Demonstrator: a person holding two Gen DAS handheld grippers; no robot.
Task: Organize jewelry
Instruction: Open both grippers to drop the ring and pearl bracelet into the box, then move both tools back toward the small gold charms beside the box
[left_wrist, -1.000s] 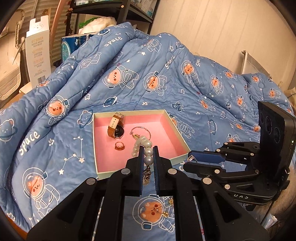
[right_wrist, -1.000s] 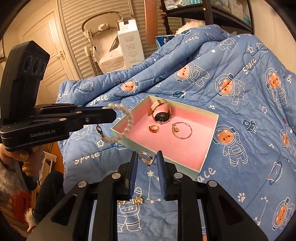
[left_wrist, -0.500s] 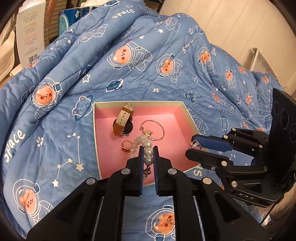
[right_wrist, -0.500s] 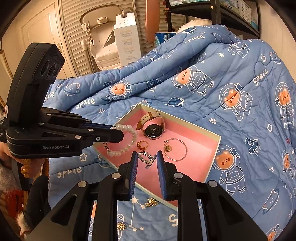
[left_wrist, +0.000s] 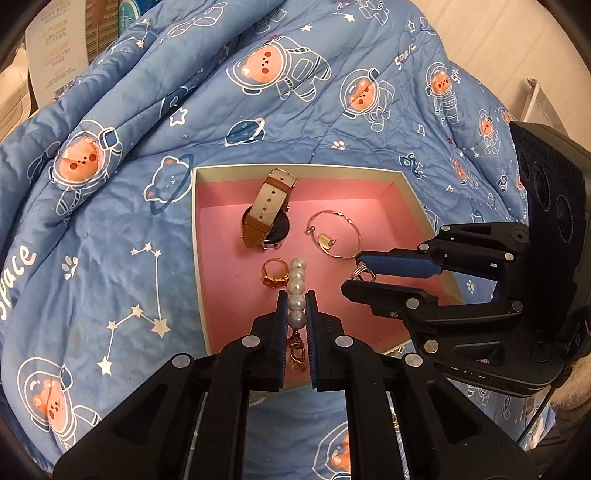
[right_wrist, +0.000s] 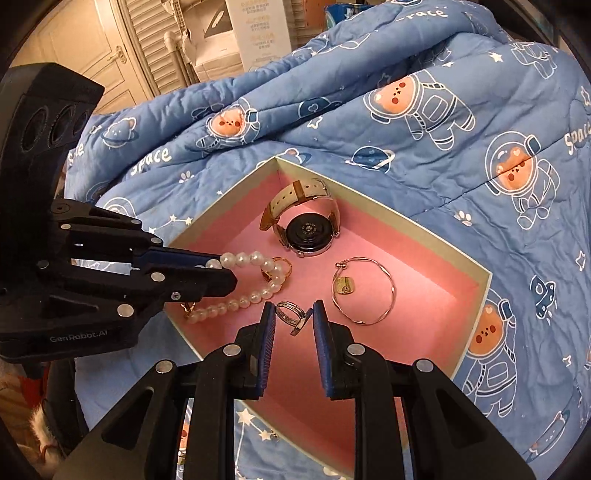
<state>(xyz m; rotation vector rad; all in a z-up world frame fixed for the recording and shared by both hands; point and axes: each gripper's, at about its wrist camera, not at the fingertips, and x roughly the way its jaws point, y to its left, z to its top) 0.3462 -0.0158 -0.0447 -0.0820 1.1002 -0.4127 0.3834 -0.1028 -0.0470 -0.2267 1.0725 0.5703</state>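
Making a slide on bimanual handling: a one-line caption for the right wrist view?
Right gripper holding a silver ring above the pink tray; left gripper brings pearls.

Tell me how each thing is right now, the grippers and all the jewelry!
left gripper: shut on the pearl bracelet
pearl bracelet: held, dangling into the box
right gripper: shut on the silver ring
silver ring: held over the box
box: open, no lid
watch: lying in the box, strap fastened
bangle: lying flat in the box
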